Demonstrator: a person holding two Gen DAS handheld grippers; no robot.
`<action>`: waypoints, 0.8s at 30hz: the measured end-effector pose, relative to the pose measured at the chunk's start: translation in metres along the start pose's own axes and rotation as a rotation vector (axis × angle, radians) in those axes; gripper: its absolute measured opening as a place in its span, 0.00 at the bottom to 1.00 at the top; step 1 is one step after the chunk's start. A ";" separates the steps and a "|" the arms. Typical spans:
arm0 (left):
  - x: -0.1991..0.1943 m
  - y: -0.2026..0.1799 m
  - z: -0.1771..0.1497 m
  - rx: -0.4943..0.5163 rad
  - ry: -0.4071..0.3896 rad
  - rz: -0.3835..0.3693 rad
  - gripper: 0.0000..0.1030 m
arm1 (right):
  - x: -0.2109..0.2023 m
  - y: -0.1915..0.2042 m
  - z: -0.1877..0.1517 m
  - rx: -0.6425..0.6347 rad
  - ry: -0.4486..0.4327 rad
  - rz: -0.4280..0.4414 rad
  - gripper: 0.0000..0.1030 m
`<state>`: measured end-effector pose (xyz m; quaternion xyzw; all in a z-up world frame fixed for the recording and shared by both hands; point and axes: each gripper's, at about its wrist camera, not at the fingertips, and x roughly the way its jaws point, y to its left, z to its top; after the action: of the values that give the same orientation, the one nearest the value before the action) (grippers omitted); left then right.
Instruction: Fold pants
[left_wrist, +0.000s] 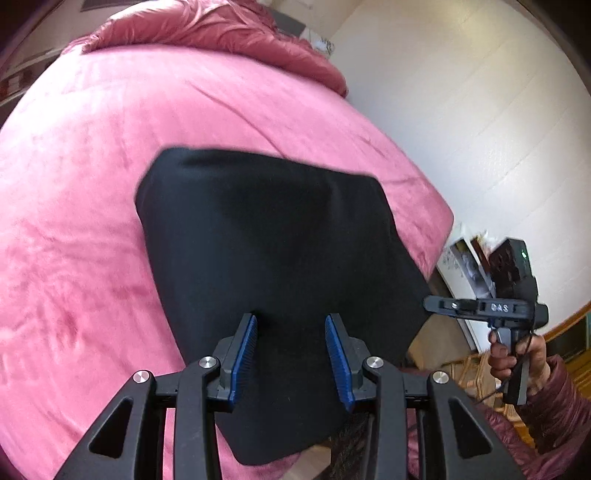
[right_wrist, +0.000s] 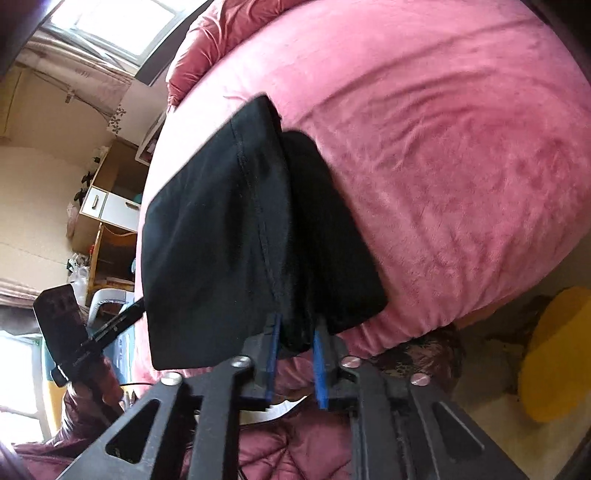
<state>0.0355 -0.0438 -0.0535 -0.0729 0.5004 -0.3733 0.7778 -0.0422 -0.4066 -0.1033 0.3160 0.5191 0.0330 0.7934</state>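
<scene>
Black pants (left_wrist: 273, 266), folded into a compact panel, fill the centre of the left wrist frame, lying on the pink bedspread (left_wrist: 81, 229) near the bed's edge. At bottom centre of that frame the left gripper (left_wrist: 291, 350) hovers over the cloth with its blue-padded fingers spread apart and released. In the right wrist frame the right gripper (right_wrist: 297, 354) clenches a bunched edge of the pants at lower centre.

**Layout at the bed edge**

The folded pants (left_wrist: 280, 266) lie on the bed (left_wrist: 74, 221), at its near edge. A bunched quilt (left_wrist: 207, 33) lies at the far end. The left gripper (left_wrist: 291, 350) hovers over the pants; the right gripper (right_wrist: 297, 350) pinches their near edge.
</scene>
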 end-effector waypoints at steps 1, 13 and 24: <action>-0.001 0.001 0.002 -0.007 -0.012 0.002 0.38 | -0.006 0.001 0.001 -0.017 -0.014 -0.019 0.26; -0.010 0.032 0.030 -0.125 -0.079 0.146 0.38 | 0.032 0.037 0.097 -0.056 -0.116 -0.038 0.52; 0.018 0.101 0.066 -0.372 -0.019 0.009 0.57 | 0.057 0.037 0.108 -0.083 -0.085 -0.032 0.45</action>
<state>0.1459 -0.0007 -0.0839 -0.2168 0.5538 -0.2699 0.7573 0.0855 -0.4055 -0.1012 0.2755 0.4880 0.0283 0.8277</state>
